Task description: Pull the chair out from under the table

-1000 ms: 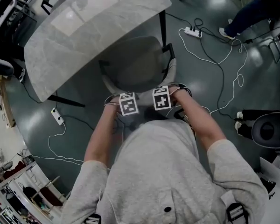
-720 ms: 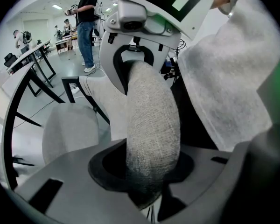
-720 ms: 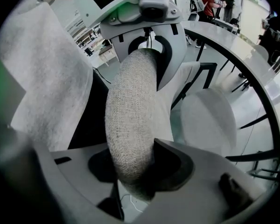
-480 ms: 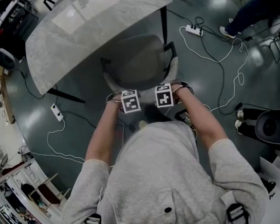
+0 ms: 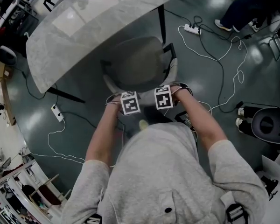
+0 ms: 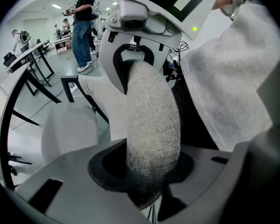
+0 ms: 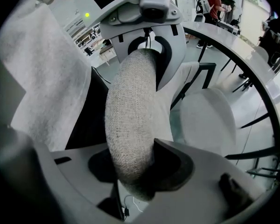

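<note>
Chair (image 5: 140,62) sat half tucked under the table (image 5: 74,31) while you had the left gripper (image 6: 147,171) and right gripper (image 7: 130,171) side by side, aimed steeply down, each clamped on its fabric backrest (image 6: 151,120), marker cubes (image 5: 130,102) facing up.

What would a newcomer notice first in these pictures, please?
The left gripper and right gripper both clamp the padded grey chair back, right in front of the person. The chair sits partly under a big pale table, and white cables trail over the floor at right.
</note>
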`<state>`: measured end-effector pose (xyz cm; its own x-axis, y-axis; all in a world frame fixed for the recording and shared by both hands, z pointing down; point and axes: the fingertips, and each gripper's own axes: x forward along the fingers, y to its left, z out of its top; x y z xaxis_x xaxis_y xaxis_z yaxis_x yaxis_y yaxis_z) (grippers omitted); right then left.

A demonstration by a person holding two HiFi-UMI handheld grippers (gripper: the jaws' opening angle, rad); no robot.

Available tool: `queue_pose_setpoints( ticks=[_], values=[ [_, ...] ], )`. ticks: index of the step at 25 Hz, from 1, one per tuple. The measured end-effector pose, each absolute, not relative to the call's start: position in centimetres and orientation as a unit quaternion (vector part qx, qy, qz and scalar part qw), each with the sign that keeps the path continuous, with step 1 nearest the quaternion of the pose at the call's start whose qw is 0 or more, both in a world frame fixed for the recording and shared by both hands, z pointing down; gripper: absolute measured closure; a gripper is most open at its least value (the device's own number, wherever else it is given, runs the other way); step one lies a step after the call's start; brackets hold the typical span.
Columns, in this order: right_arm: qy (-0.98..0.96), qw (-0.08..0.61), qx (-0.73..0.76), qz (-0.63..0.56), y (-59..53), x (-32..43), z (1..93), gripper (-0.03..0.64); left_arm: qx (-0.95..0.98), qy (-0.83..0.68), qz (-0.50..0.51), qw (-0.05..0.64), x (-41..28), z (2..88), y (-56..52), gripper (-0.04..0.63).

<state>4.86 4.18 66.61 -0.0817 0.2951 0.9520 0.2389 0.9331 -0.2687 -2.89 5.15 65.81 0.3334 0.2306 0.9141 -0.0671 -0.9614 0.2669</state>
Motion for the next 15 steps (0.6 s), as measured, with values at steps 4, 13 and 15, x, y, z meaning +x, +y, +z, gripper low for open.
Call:
queue_pose_setpoints(
  ticks=[4,13,15],
  values=[
    [-0.735,0.654,-0.179,0.017,4.5,5.3,66.6,0.462,0.806,0.047,0.576,0.130,-2.5,65.8,5.6,0.436],
    [-0.734,0.656,-0.175,0.020,6.1,5.4,66.8,0.462,0.809,0.046,0.572,0.128,-2.4,65.8,7.2,0.436],
    [-0.734,0.656,-0.173,0.023,6.6,5.4,66.8,0.462,0.808,0.049,0.573,0.126,-2.4,65.8,7.6,0.436]
  ],
)
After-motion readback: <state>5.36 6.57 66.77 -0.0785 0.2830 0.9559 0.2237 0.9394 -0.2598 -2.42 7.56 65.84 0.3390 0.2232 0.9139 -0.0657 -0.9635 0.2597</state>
